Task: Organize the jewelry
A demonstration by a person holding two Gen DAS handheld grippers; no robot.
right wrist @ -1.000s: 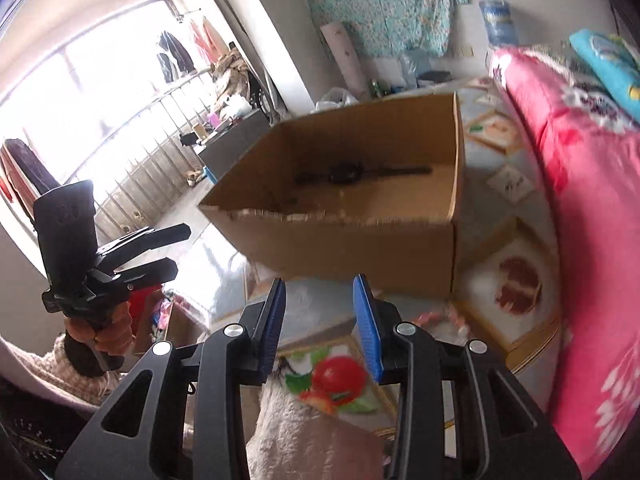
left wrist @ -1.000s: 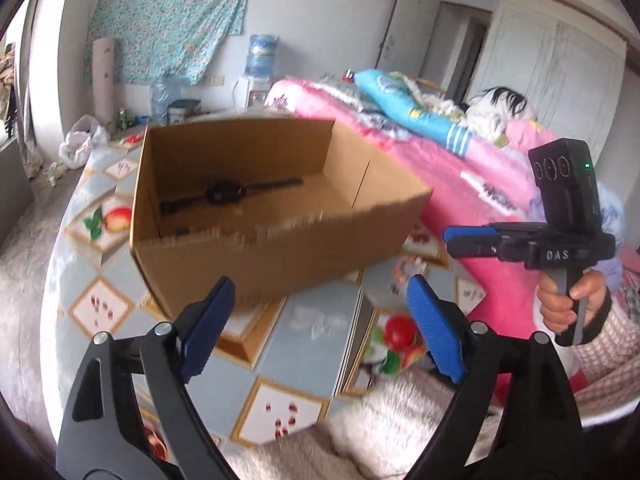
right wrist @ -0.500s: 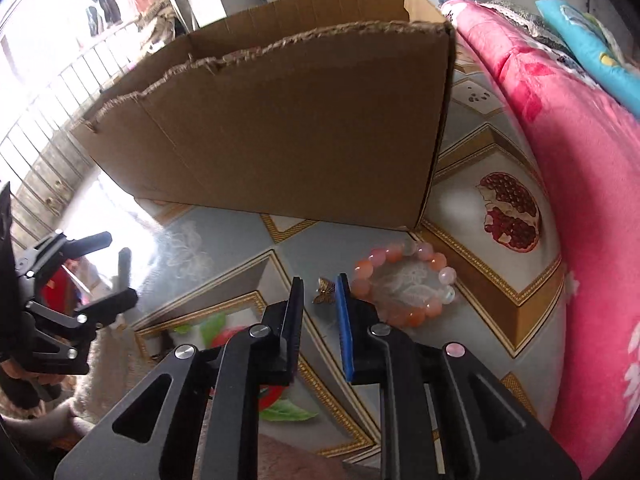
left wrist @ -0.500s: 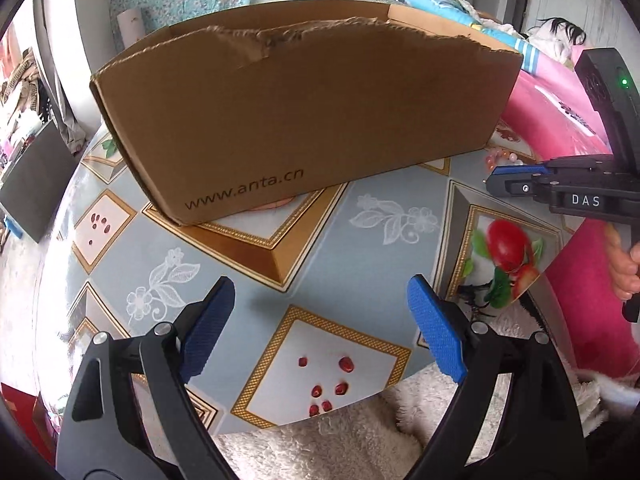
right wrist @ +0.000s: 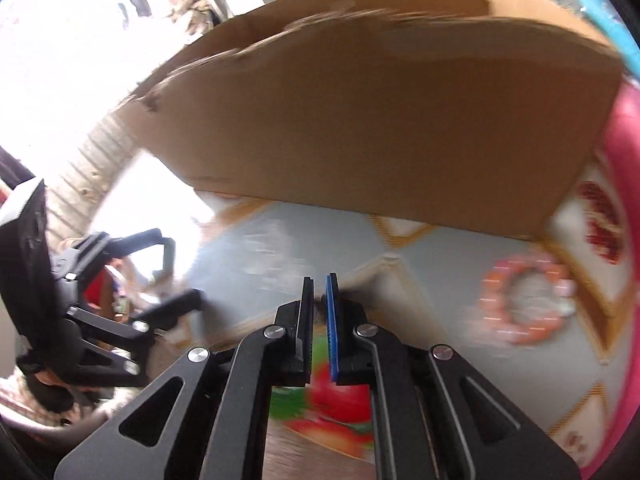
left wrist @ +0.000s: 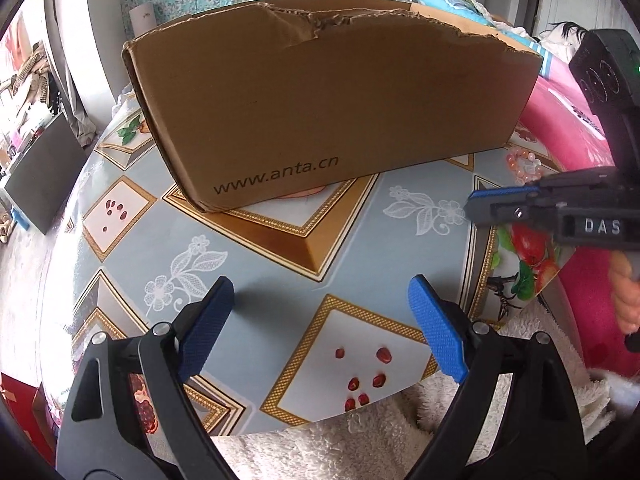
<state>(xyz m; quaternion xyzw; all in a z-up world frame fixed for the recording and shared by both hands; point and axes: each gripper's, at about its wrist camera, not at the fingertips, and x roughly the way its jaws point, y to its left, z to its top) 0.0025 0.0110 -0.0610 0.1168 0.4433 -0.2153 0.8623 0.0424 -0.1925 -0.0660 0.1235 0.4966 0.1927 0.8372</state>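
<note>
A brown cardboard box point(left wrist: 328, 96) stands on the patterned table point(left wrist: 280, 240); its inside is hidden from this low angle. A pink and orange bead bracelet point(right wrist: 524, 300) lies on the table to the right of the box's corner, also in the left wrist view point(left wrist: 522, 166). My right gripper point(right wrist: 319, 284) is low over the table, jaws nearly closed, with something small and dark between the tips; the blur hides what it is. It shows in the left wrist view point(left wrist: 476, 204). My left gripper point(left wrist: 320, 304) is wide open and empty near the table's front edge.
A pink bed point(left wrist: 560, 120) runs along the table's right side. White fluffy fabric point(left wrist: 320, 448) lies at the front edge. A dark panel point(left wrist: 40, 168) stands at the far left. The box wall point(right wrist: 380, 120) fills most of the right wrist view.
My right gripper has moved left, away from the bracelet, and closed further at the spot of the small brown piece. My left gripper has edged closer to the table, still open.
</note>
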